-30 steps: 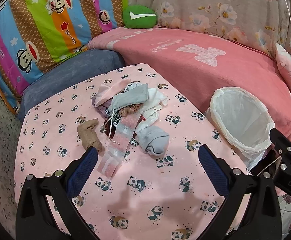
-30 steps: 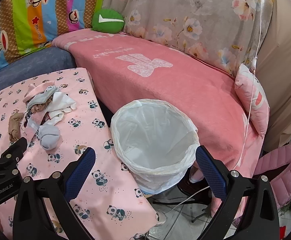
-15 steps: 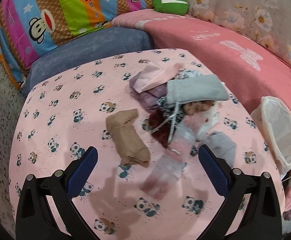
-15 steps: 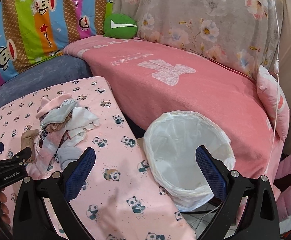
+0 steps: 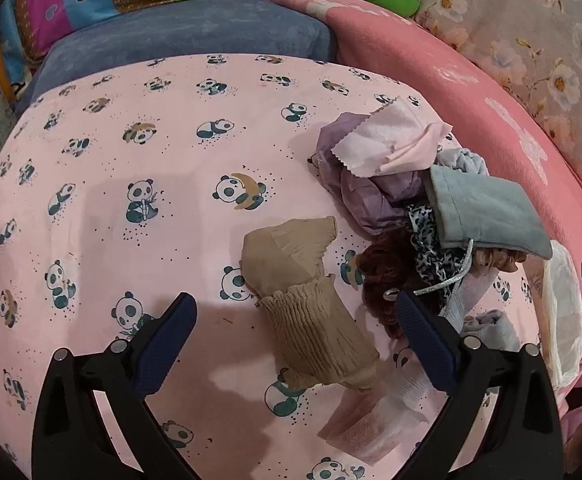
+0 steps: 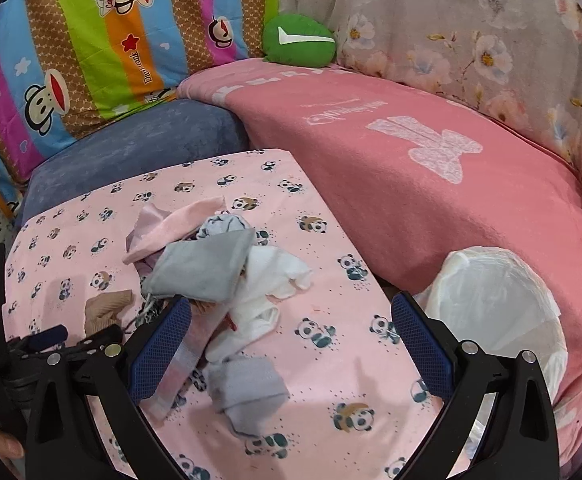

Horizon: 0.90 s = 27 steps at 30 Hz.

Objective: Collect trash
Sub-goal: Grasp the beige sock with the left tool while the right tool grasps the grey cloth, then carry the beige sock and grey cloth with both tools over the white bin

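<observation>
Closing in low over the worktop [image 5: 139, 168], left tool [image 5: 296, 322] gaping wide, now straddling the beige sock [image 5: 311, 312] beside the rag pile; ready to pinch; right tool [image 6: 291, 342] equally spread, empty, lined bin [image 6: 499, 304] alongside.

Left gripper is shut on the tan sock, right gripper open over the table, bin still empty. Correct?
Not quite. In the left wrist view the left gripper is open, its jaws either side of the tan sock, which lies on the table ungrasped. The rest holds: right gripper open, and the bin shows only its white liner.
</observation>
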Each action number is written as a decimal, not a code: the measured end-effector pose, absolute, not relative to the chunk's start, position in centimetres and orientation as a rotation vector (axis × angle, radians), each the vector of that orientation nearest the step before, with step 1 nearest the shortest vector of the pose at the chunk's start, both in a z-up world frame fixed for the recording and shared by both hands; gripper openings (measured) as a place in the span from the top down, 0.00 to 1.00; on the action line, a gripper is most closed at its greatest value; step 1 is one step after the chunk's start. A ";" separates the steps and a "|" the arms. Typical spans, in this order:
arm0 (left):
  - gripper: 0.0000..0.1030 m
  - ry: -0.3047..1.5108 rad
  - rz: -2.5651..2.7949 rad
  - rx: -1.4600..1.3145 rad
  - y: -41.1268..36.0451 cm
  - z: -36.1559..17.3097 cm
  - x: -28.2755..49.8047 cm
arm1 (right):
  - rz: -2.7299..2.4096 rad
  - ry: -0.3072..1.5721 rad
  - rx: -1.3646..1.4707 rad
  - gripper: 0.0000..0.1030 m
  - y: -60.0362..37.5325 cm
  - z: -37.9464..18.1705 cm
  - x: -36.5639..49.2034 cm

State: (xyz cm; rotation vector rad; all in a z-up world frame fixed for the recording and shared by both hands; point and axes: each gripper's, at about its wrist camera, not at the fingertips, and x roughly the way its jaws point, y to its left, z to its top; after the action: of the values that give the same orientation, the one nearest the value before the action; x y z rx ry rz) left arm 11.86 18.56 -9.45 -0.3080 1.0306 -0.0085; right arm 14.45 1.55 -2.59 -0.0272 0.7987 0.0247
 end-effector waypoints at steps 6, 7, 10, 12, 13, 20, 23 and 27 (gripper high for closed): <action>0.35 1.056 -0.076 -0.359 19.1 -9.9 12.0 | 0.067 0.842 0.018 0.19 3.1 -3.8 17.2; 0.39 1.058 -0.083 -0.366 19.1 -10.0 11.9 | 0.074 0.856 0.023 0.22 3.5 -4.2 17.7; 0.53 1.062 -0.104 -0.365 19.3 -10.1 11.9 | 0.097 0.888 0.027 0.39 4.1 -5.0 18.5; 0.62 1.066 -0.115 -0.365 19.4 -10.1 11.9 | 0.116 0.910 0.021 0.55 4.6 -5.7 18.7; 0.67 1.068 -0.121 -0.367 19.4 -10.2 11.9 | 0.131 0.922 0.019 0.59 4.9 -6.0 18.8; 0.82 1.039 -0.113 -0.351 19.6 -8.6 11.7 | 0.166 0.927 0.040 0.94 5.0 -5.9 18.0; 0.83 1.007 -0.115 -0.335 19.3 -6.9 11.7 | 0.170 0.890 0.035 0.95 4.7 -4.5 17.3; 0.83 0.950 -0.137 -0.307 18.4 -4.0 11.6 | 0.175 0.829 0.045 0.95 3.8 -1.6 16.2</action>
State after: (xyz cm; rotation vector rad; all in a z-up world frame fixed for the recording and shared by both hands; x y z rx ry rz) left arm 11.56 18.45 -4.04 -0.3069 0.9499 -0.1366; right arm 16.17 3.77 -1.63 0.0448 0.8286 0.1750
